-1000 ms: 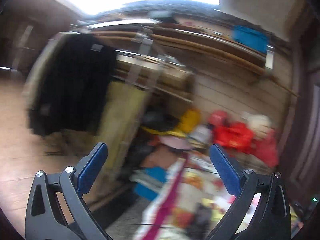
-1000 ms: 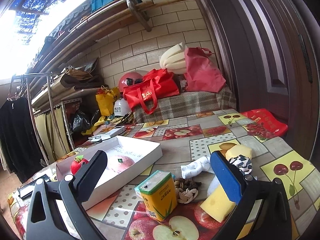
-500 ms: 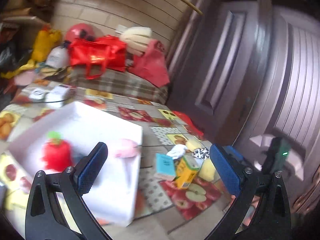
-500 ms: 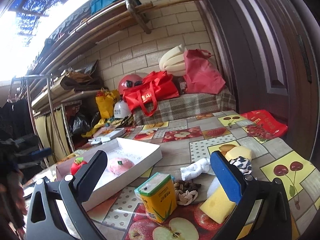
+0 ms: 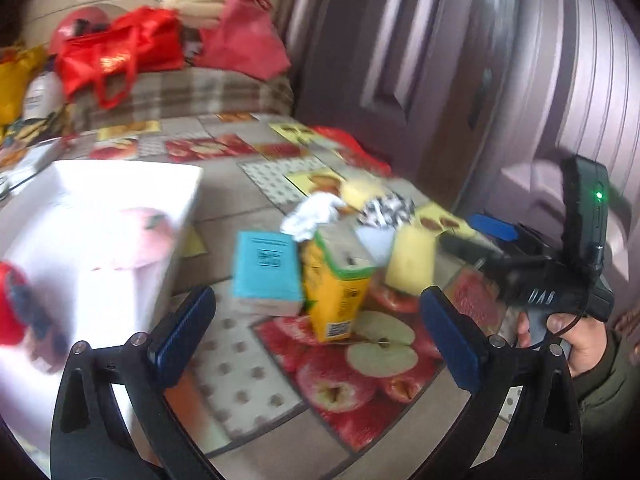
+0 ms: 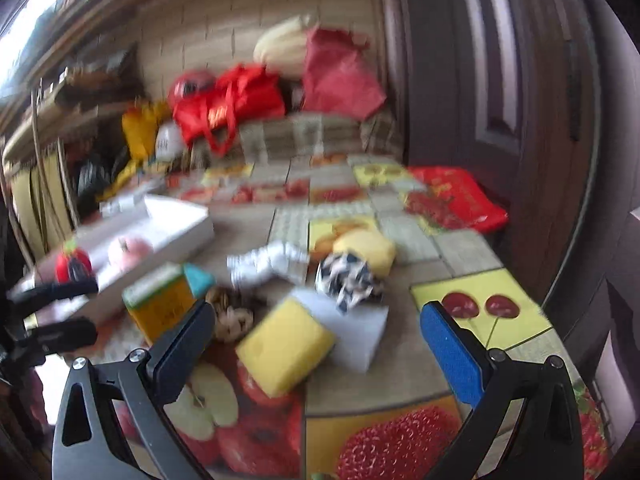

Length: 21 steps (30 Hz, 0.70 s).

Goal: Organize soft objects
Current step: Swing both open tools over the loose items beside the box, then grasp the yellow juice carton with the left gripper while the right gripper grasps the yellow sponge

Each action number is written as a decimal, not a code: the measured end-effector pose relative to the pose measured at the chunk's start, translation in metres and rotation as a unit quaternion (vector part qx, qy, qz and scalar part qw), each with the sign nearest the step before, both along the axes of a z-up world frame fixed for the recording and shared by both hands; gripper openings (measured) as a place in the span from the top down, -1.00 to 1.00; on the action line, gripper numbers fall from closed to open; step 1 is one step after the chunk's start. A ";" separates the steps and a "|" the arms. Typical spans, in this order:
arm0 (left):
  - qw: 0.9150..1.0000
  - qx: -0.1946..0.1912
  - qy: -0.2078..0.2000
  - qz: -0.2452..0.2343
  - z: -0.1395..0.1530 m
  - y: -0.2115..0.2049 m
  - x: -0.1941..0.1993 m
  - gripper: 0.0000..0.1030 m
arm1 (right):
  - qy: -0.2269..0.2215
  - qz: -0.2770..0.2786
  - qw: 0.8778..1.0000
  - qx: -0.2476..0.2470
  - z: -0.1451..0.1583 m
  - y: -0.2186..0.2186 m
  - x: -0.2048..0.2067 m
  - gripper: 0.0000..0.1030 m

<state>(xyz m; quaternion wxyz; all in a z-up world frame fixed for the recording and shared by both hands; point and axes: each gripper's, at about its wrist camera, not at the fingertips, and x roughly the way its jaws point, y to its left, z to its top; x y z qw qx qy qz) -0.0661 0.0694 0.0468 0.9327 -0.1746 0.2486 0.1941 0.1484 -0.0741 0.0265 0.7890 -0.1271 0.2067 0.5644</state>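
A white box [image 5: 120, 196] on the fruit-print table holds a pink plush peach [image 5: 144, 236] and a red plush fruit [image 5: 16, 304]. Right of it lie a yellow sponge [image 6: 286, 350], a white sponge [image 6: 360, 332], a black-and-white cloth [image 6: 350, 278], a white sock [image 6: 268, 262], a pale yellow soft block [image 6: 366, 250] and a braided rope knot [image 6: 232, 318]. My left gripper [image 5: 316, 336] is open above the table before a yellow carton [image 5: 336, 284] and a teal box [image 5: 266, 268]. My right gripper [image 6: 316, 344] is open, just short of the yellow sponge.
Red bags [image 6: 232, 104] and a pale cushion [image 6: 284, 46] sit on a plaid bench at the back. A dark door [image 6: 500, 92] stands on the right. A red packet [image 6: 456, 200] lies at the table's far right edge. A hand [image 5: 576, 340] holds the right gripper's body.
The left view has swung from the clothes rack round to the table and moved closer to the cartons. The right gripper has moved forward and down toward the sponges; both views are blurred.
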 end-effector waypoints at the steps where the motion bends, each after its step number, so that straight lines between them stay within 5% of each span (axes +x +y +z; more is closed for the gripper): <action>1: 1.000 -0.003 0.011 -0.008 -0.003 -0.001 0.008 -0.99 | 0.001 0.010 1.000 -0.014 -0.002 0.005 -0.001 -0.99; 6: 0.999 0.003 0.040 -0.003 -0.014 -0.005 0.023 -0.99 | -0.004 0.012 0.999 -0.044 -0.009 0.014 -0.002 -0.99; 9: 1.000 0.002 0.012 0.009 -0.012 -0.001 0.015 -0.99 | 0.033 -0.008 0.999 -0.011 -0.006 0.004 0.014 -0.99; 12: 1.000 0.006 0.026 0.003 -0.013 0.001 0.026 -0.98 | 0.069 -0.023 0.997 -0.010 -0.010 0.002 0.028 -0.99; 14: 0.999 0.013 0.034 -0.003 -0.013 0.000 0.034 -0.86 | 0.080 -0.025 0.996 -0.016 -0.011 0.004 0.032 -0.99; 17: 0.999 0.022 0.049 -0.009 -0.016 -0.002 0.043 -0.37 | 0.075 -0.024 0.997 -0.023 -0.012 0.005 0.029 -0.99; 21: 0.998 0.015 0.057 -0.006 -0.019 0.001 0.044 -0.32 | 0.046 -0.015 0.998 -0.036 -0.011 0.012 0.017 -0.99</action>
